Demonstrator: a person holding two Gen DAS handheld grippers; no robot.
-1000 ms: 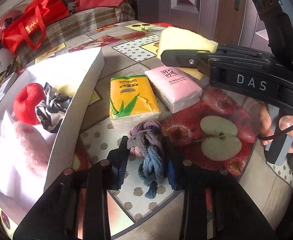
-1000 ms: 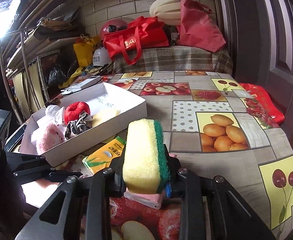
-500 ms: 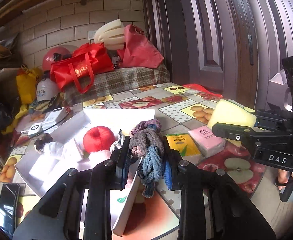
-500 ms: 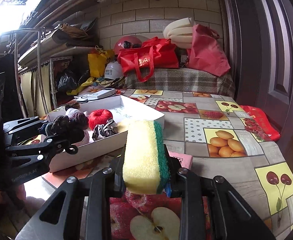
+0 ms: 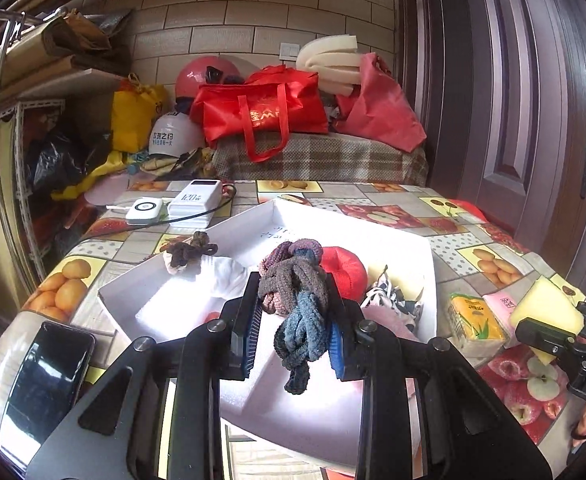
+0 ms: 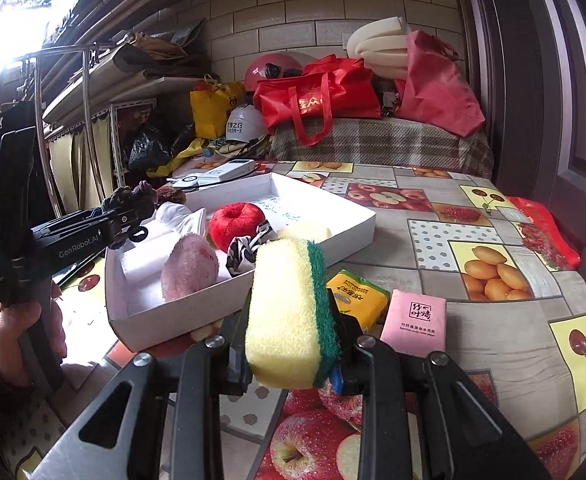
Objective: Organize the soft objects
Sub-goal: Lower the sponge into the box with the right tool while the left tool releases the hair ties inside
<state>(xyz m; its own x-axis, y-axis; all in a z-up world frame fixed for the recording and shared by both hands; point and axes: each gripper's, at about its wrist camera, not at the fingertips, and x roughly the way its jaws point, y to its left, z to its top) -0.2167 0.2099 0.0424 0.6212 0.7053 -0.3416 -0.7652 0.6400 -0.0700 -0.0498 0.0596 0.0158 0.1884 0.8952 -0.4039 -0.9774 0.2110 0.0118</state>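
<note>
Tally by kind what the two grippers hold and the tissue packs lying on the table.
Yellow-and-green rectangular sponge, right gripper: 1
Knitted purple-blue hair-tie bundle, left gripper: 1
Plastic-wrapped tissue packs, yellow and pink: 2
Total: 4

Left wrist view: sits just behind the left hand-held gripper [image 5: 293, 336], raised over the near edge of the white box [image 5: 429, 264], facing across the worktop [image 5: 493, 256] toward the brick wall [image 5: 229, 36].
Right wrist view: sits just behind the right hand-held gripper [image 6: 291, 344], low over the worktop [image 6: 493, 320], right of the white box [image 6: 357, 228], facing the same brick wall [image 6: 305, 12].
Nearness: both close; each view's own fingers fill its lower part.
Shared ground: white box, yellow tissue pack [image 5: 475, 322] [image 6: 357, 296], pink tissue pack [image 5: 503, 304] [image 6: 415, 318], red bag [image 5: 261, 110] [image 6: 317, 100].
Cross-sight: the left view catches the right hand-held gripper [image 5: 565, 332] at its right edge; the right view catches the left hand-held gripper [image 6: 127, 216] at its left.
</note>
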